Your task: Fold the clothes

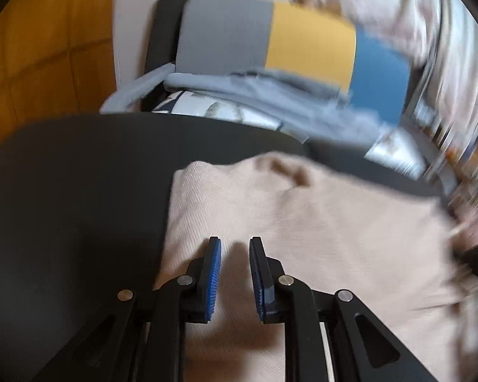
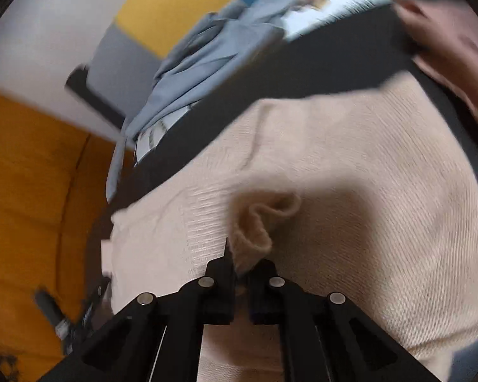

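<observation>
A beige knit sweater (image 1: 302, 216) lies spread on a black table (image 1: 79, 165). My left gripper (image 1: 235, 248) hovers just over its near part, open, with nothing between the blue pads (image 1: 215, 273). In the right wrist view the same beige sweater (image 2: 366, 165) fills the middle, and my right gripper (image 2: 243, 254) is shut on a bunched fold of it (image 2: 258, 222), lifted slightly off the cloth below. A second garment, grey-blue (image 1: 245, 86), lies crumpled beyond the table's far edge.
A chair or panel with grey, yellow and blue blocks (image 1: 309, 38) stands behind the table. Orange flooring (image 2: 25, 175) shows at the left. A person's hand or sleeve (image 2: 455, 31) blurs at the upper right. Patterned fabric (image 1: 223, 108) sits under the grey-blue garment.
</observation>
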